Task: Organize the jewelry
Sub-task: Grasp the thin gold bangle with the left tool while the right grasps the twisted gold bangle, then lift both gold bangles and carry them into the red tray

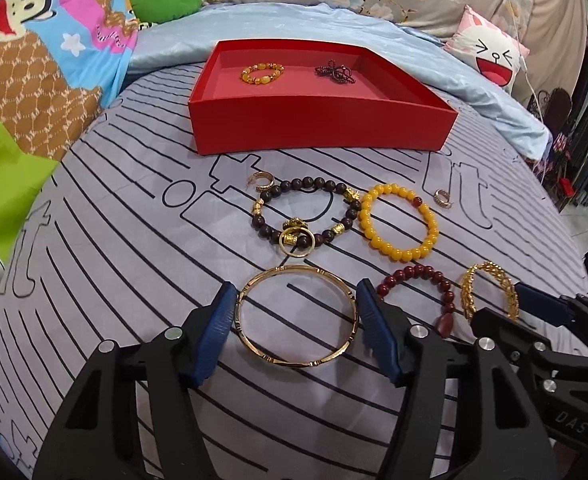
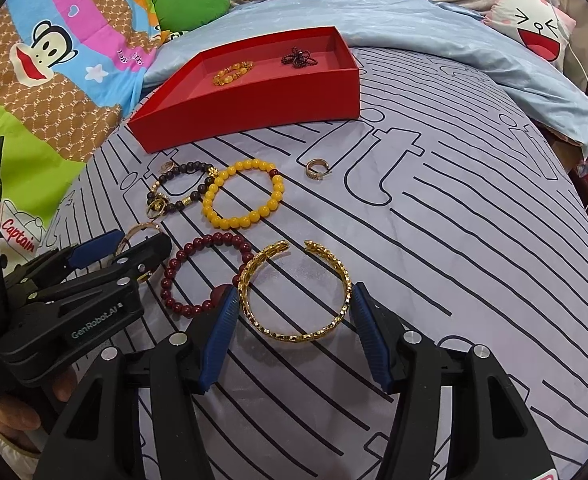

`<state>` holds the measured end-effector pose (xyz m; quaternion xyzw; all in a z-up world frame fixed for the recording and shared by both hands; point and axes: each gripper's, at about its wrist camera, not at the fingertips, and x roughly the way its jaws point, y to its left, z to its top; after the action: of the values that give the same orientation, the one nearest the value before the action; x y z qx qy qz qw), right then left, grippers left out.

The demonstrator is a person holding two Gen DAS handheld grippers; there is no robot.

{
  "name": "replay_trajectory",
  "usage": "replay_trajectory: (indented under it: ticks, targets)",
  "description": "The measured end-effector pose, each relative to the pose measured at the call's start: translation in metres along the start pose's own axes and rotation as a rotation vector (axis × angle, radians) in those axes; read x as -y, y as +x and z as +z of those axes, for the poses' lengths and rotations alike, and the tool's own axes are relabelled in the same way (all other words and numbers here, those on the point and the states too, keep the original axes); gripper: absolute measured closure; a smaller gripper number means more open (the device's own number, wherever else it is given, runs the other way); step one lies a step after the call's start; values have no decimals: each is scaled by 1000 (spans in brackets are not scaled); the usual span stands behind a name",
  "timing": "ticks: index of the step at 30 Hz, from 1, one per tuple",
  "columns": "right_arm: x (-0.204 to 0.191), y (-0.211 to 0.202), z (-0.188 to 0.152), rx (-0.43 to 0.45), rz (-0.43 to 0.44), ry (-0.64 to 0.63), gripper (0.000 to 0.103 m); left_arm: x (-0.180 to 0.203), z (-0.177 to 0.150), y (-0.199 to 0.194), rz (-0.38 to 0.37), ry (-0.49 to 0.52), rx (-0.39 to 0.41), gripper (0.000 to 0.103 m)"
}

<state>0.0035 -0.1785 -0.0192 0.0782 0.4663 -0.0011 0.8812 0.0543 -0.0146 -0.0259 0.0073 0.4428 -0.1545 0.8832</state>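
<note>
Two pieces are already lying in the shallow red cardboard tray (image 1: pixel 318 128): a small amber-and-gold beaded bracelet (image 1: pixel 262 73) on its left and a dark garnet-coloured beaded strand bunched into loops (image 1: pixel 335 73) on its right. Everything else is waiting on the striped grey bedsheet (image 1: pixel 134 280) in front of the tray. You are bracketing the plain thin gold bangle (image 1: pixel 296 316) with your left tongs (image 1: pixel 296 320); the blue pads (image 1: pixel 220 332) are sitting against its rim on either side, so the tongs appear to be gripping it, with the bangle flat on the sheet. Your right tongs (image 2: pixel 294 328) are flanking the open gold chain-link cuff (image 2: pixel 298 292) in the same way, apparently touching its sides, and it too is resting unlifted. Lying loose beyond them are the dark red bead bracelet (image 2: pixel 206 276), the yellow bead bracelet (image 2: pixel 242 194), the dark brown bead bracelet with gold charms (image 1: pixel 304 216), and two small gold hoop earrings (image 1: pixel 261 181) (image 2: pixel 315 169). By this count, two items are stowed and seven are left, so you are early in the job.
</note>
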Motion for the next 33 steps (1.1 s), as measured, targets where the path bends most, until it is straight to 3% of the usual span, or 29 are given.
replay_trajectory:
  ticks: [11,17,23,33]
  targets:
    - [-6,-18,7,52,20,-20,48,-2,11,-37,-18,-22,51,44]
    - [-9,-28,27,103,30,-34,48,0,28,-48,-23,-20,76,44]
    - [-11,-30,63,151,47,-40,48,-4,63,-43,-35,-25,102,44]
    - [-17,4,160,200,64,-49,48,-16,145,-3,-29,-5,140,44]
